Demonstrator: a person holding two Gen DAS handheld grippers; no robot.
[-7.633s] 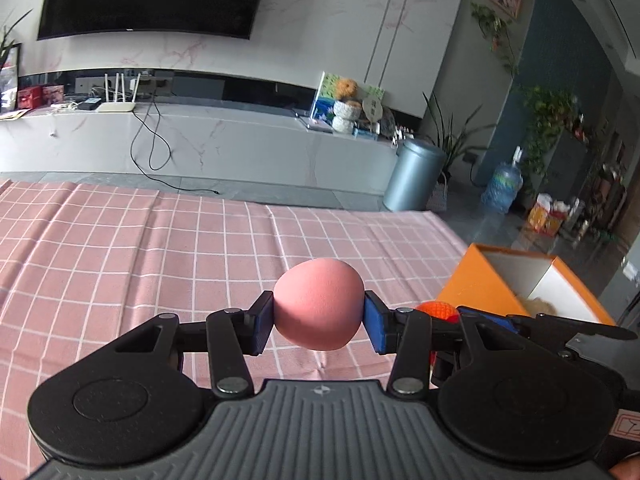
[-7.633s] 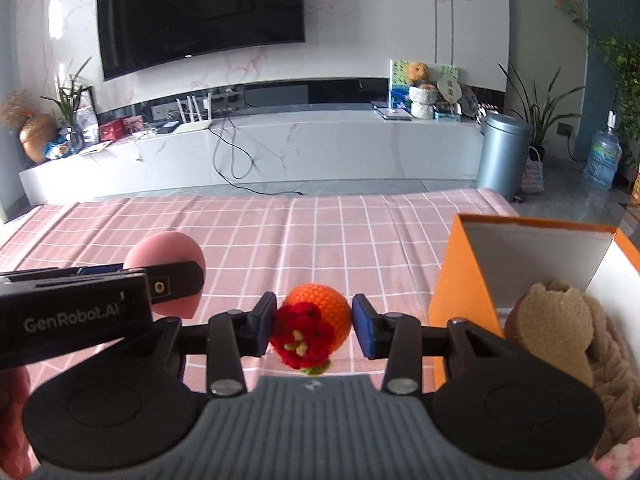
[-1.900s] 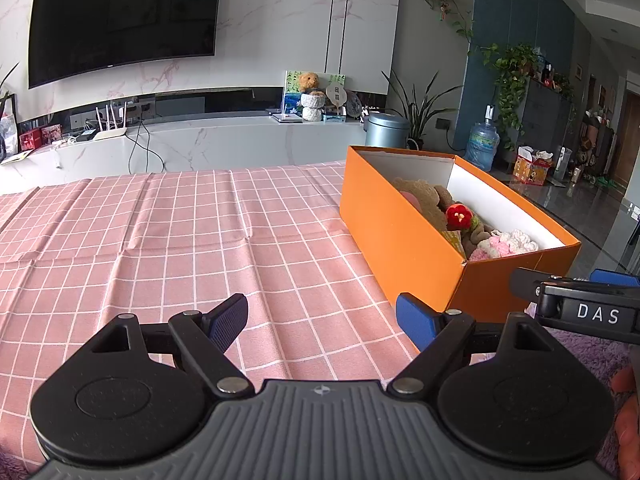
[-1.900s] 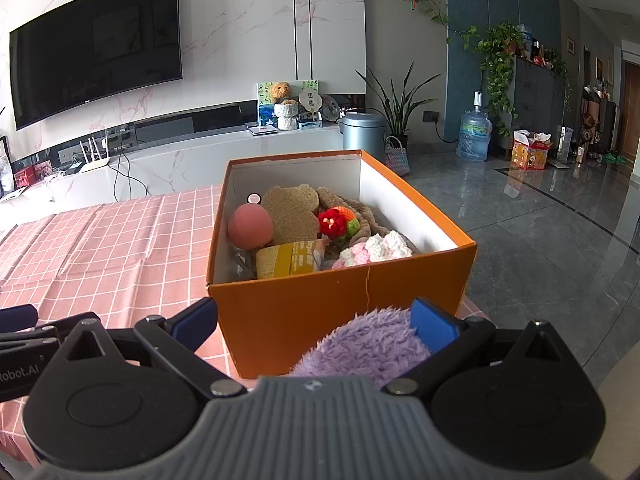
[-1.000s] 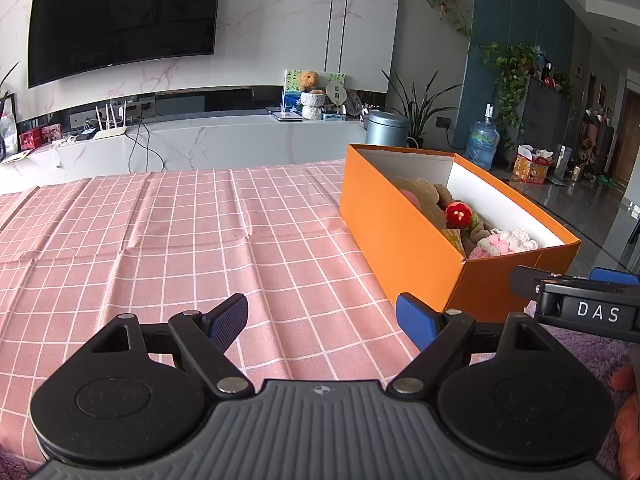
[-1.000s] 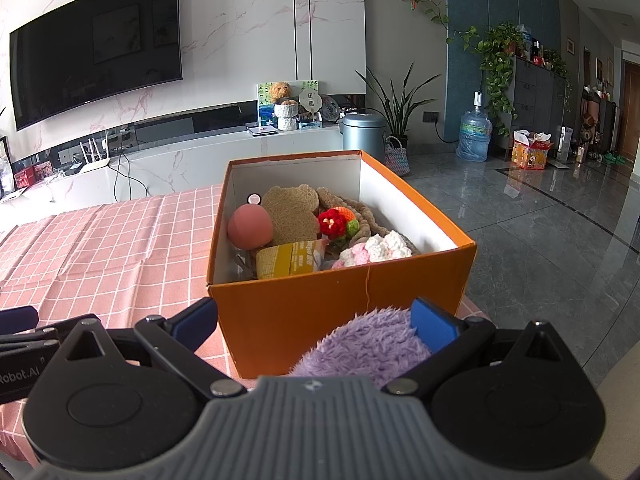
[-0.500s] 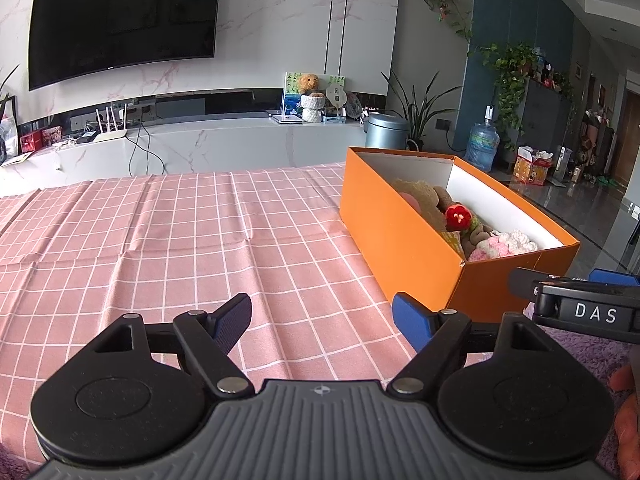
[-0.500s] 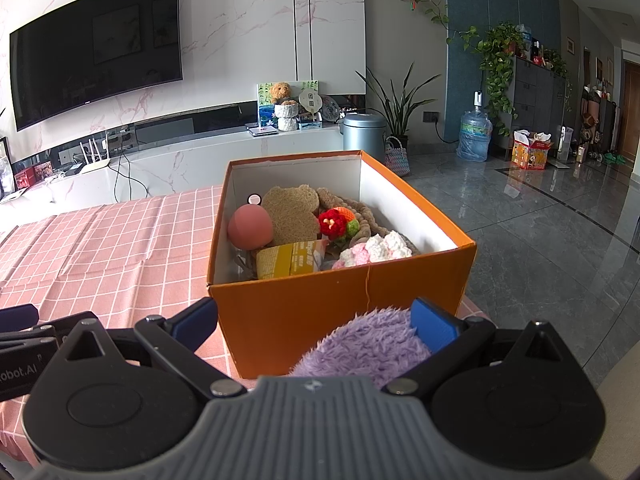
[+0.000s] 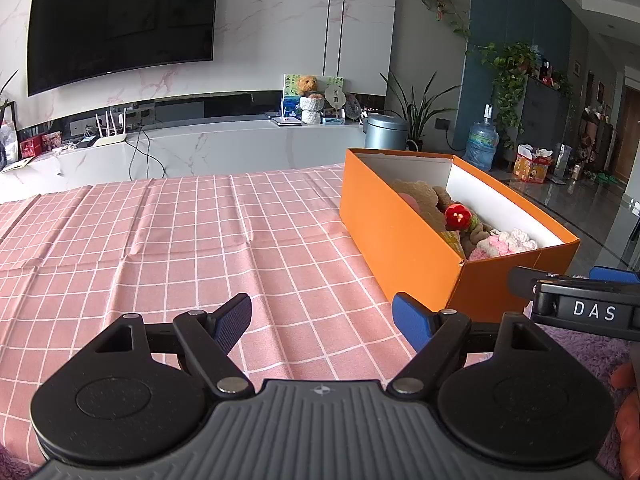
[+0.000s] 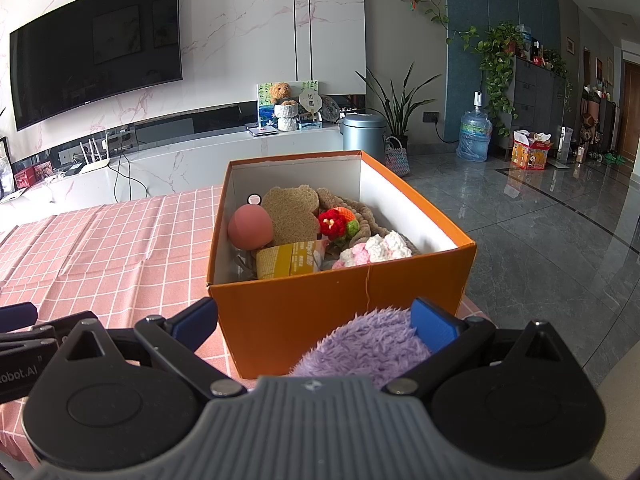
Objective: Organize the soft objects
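An orange box (image 10: 340, 312) stands on the pink checked tablecloth (image 9: 160, 248) at the table's right end; it also shows in the left wrist view (image 9: 400, 240). Inside lie a pink ball (image 10: 251, 226), a brown bear-shaped plush (image 10: 292, 216), a red and orange crochet flower (image 10: 336, 222), a yellow packet (image 10: 288, 264) and a pink and white crochet piece (image 10: 376, 250). My right gripper (image 10: 316, 318) is open just before the box's near wall, with purple fuzzy fabric (image 10: 368, 350) beside its right finger. My left gripper (image 9: 322, 318) is open and empty over the cloth, left of the box.
The right gripper's body (image 9: 580, 308) reaches in at the right of the left wrist view. Beyond the table are a white TV bench (image 9: 200, 152), a grey bin (image 10: 364, 132) and a tiled floor (image 10: 540, 220). The table edge runs just right of the box.
Long ago the left gripper held the pink ball and the right held the crochet flower; both now lie in the box. Over the last second the left jaws narrowed slightly.
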